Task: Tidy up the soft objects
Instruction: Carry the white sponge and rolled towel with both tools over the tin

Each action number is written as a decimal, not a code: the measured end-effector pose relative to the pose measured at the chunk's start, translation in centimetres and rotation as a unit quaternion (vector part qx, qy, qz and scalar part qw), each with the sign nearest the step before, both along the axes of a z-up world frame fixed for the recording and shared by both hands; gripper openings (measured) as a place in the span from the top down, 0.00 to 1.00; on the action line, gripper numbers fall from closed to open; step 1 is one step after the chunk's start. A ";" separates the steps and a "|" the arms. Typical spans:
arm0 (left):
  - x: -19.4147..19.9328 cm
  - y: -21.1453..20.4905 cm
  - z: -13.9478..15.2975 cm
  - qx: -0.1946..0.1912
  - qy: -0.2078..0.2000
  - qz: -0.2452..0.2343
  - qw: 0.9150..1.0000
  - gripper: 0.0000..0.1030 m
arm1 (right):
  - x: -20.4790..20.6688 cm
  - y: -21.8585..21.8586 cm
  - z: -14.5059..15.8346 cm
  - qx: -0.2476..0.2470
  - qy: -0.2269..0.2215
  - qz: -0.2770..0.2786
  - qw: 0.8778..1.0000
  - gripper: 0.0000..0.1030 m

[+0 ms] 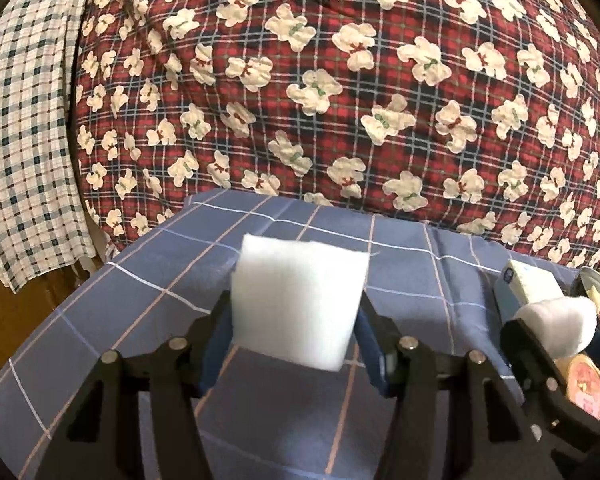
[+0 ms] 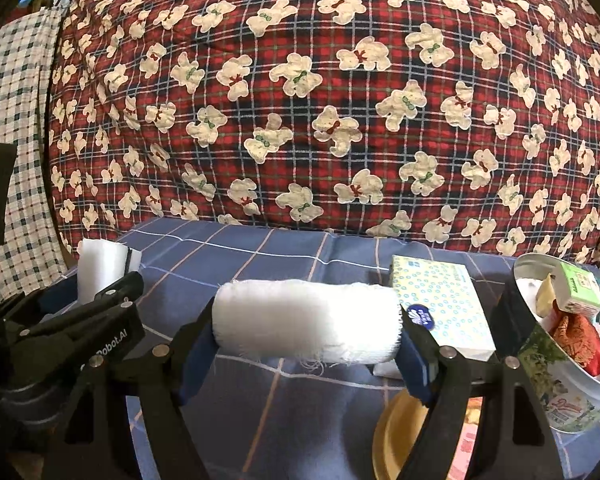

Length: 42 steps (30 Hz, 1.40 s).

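**Both grippers loaded, carrying soft pieces over the blue cloth**

The step in hand looks like the carry: each tool already holds something soft and neither piece rests on the table. In the left wrist view the left gripper (image 1: 298, 316) clamps a white foam block (image 1: 300, 300) at centre frame, jaws part closed against its sides, the block tilted and clear of the blue checked cloth (image 1: 260, 412). In the right wrist view the right gripper (image 2: 306, 324) holds a white gauze roll (image 2: 306, 322) crosswise at lower centre, jaws fairly wide, pads on its two ends, loose threads hanging below.

The likely goal, by my judgement, is the round tin (image 2: 540, 364) at the right edge, already part full. The next move calls for bringing the roll over its rim and letting go gently; the foam would follow.

Counted: one foam block, one gauze roll, one patterned tissue pack (image 2: 440, 304) lying just left of the tin, one tin, one yellow dish (image 2: 396, 436) at the bottom, partly hidden. The tin's contents are too jumbled to count. Behind hangs one red bear-print quilt (image 2: 320, 100).
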<state>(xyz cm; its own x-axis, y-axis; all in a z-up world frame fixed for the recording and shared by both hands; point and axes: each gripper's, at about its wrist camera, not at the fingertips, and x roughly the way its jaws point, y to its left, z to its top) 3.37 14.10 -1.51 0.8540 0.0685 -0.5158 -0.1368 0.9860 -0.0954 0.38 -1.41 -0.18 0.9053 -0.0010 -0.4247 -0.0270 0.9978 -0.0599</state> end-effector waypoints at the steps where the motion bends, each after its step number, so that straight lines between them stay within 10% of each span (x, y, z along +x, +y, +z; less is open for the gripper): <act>1: -0.1 -0.1 0.0 0.000 -0.001 0.000 1.000 0.44 | -0.2 -0.1 0.0 0.000 -0.001 0.001 1.000 0.22; 42: -5.8 -6.4 0.5 0.009 -0.010 -0.029 0.999 0.44 | -6.3 -7.0 0.6 -0.011 -0.039 -0.009 0.999 0.22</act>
<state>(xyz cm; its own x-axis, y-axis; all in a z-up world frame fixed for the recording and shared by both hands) -2.42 7.73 -1.04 0.8665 0.0268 -0.4985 -0.0767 0.9939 -0.0798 -5.91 -8.42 0.45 0.9357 -0.0261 -0.3518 -0.0035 0.9965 -0.0832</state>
